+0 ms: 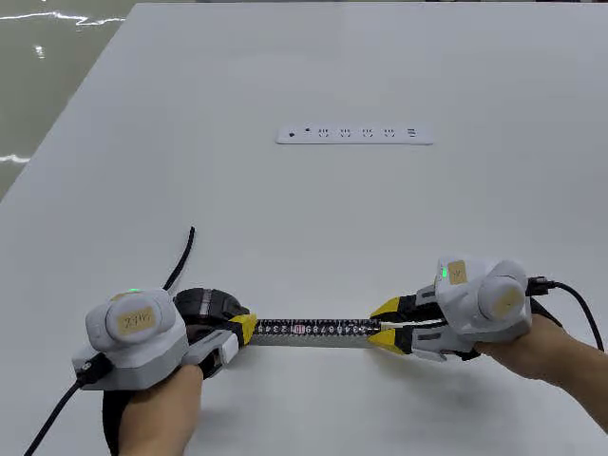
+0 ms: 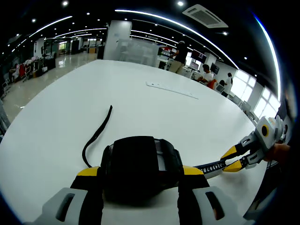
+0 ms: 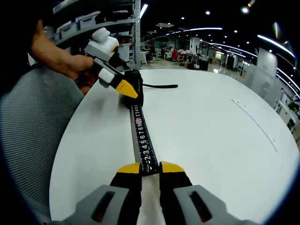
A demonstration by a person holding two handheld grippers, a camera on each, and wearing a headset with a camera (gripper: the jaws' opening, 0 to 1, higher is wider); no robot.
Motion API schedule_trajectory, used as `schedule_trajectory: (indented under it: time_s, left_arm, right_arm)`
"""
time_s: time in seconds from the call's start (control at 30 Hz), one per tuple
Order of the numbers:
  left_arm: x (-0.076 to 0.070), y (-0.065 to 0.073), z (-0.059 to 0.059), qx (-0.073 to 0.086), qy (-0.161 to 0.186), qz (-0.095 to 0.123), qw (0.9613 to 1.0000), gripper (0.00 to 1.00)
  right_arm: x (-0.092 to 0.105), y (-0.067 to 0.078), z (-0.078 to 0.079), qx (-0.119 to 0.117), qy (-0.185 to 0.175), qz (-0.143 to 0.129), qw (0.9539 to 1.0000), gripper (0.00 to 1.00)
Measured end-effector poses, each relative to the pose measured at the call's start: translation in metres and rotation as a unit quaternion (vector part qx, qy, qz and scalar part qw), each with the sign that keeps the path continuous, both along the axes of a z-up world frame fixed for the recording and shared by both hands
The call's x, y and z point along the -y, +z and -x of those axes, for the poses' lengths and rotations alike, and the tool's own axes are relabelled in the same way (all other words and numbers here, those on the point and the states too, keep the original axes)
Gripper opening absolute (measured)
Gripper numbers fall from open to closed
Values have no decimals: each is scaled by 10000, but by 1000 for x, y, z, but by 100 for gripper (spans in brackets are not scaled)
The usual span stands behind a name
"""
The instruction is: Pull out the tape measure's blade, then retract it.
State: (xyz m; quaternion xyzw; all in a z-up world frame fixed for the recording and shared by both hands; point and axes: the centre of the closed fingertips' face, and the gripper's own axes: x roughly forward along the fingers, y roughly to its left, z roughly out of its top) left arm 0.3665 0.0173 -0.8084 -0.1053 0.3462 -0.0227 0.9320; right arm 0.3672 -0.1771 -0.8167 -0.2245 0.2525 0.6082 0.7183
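The blade (image 1: 313, 329) is out only a short way, low in the head view, so I judge the pull to be the step in hand. It should go best if the right hand-held gripper (image 3: 150, 169) draws straight away from the case's mouth, in line with the blade and low over the worktop (image 1: 313, 57), with no twist that could kink the steel. The left hand-held gripper (image 1: 233, 332) should hold the tape measure case (image 2: 140, 161) firm so it does not skid. For the return, walking the tip back looks safer than letting it snap home.

At the lower left of the head view, the left hand-held gripper has its jaws spread as wide as the black case and clamped on its two sides. At the lower right, the right one is nearly closed, its yellow tips pinching the blade's free end. Behind the case a black strap (image 1: 180, 256) trails toward the upper left. Well beyond, near the top centre, lies a white power strip (image 1: 354, 134).
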Motion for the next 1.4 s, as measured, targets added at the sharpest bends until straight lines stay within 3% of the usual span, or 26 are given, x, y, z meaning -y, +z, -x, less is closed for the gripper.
schedule_trajectory:
  time_s: [1.4]
  left_arm:
    - [1, 0, 1, -29, 9, 67, 10000, 62]
  right_arm:
    - [-51, -2, 4, -35, 178, -90, 9998, 12]
